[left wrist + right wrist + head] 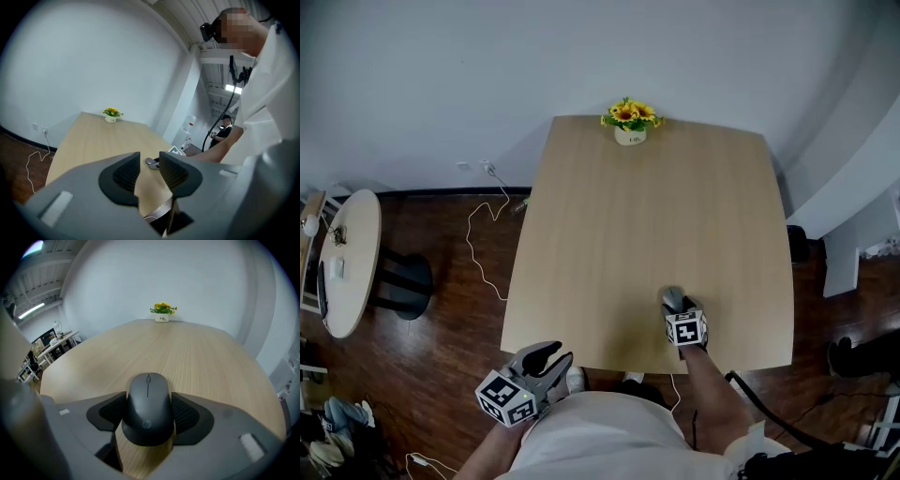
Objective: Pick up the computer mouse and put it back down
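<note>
Mouse (pixel 147 408): dark grey, near the front edge of the table (pixel 656 216), its sides between my right jaws.
Right gripper (pixel 675 306): my jaws pinch the mouse's flanks.
Left gripper (pixel 149 163): my jaws stand slightly spread, nothing between them, off the table's near-left corner.
Flower pot (pixel 629 124): far edge, well apart.

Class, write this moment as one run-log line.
phase: grasp | right gripper: jaws shut on computer mouse | left gripper: jaws apart, empty, beyond table near edge | mouse lifted: cannot tell
</note>
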### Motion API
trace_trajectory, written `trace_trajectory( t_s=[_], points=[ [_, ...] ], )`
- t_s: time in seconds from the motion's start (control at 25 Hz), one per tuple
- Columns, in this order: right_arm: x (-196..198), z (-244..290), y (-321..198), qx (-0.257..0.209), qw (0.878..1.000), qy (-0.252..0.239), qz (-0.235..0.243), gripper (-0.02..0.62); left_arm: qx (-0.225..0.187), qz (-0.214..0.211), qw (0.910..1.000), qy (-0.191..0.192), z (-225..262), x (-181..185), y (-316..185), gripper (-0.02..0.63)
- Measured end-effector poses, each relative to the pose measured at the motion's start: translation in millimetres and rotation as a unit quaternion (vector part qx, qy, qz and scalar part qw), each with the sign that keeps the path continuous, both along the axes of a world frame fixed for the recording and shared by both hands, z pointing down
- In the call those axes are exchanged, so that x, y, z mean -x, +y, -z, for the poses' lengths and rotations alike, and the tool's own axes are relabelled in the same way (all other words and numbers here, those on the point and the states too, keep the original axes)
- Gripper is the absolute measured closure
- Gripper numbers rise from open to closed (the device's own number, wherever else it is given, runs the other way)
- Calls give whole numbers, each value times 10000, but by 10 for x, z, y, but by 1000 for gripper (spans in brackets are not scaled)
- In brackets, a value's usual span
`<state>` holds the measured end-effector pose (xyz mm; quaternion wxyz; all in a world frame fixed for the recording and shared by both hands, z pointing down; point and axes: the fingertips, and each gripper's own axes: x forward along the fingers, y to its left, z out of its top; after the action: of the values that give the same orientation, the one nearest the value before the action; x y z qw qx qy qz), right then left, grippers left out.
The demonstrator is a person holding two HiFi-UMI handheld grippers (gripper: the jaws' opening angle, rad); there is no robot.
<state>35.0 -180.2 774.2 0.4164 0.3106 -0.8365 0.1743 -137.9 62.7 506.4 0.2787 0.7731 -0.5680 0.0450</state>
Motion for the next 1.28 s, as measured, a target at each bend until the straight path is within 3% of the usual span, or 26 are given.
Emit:
trace_trajectory(
  t_s=[0.16, 0.24, 0.64, 1.04, 1.28],
  points=[
    [10, -22, -2, 91, 9999, -58, 100, 284, -2, -17, 10000, 6, 2, -20, -73, 497],
    [2, 20, 10, 92, 9998, -91, 154, 230, -10, -42, 10000, 15, 15, -33, -103, 497],
    [-71, 740, 205, -335, 9986, -374, 171, 230, -185, -386, 9991, 3, 53, -23, -229, 497],
    [-6, 1916, 942, -695, 9916, -1071, 207, 218, -332, -779, 9964, 72, 89, -23, -74, 497],
    [-84, 2337, 1445, -785, 9890, -1248, 100, 219, -363, -1052, 9936, 177, 64, -34, 36, 497]
  ],
)
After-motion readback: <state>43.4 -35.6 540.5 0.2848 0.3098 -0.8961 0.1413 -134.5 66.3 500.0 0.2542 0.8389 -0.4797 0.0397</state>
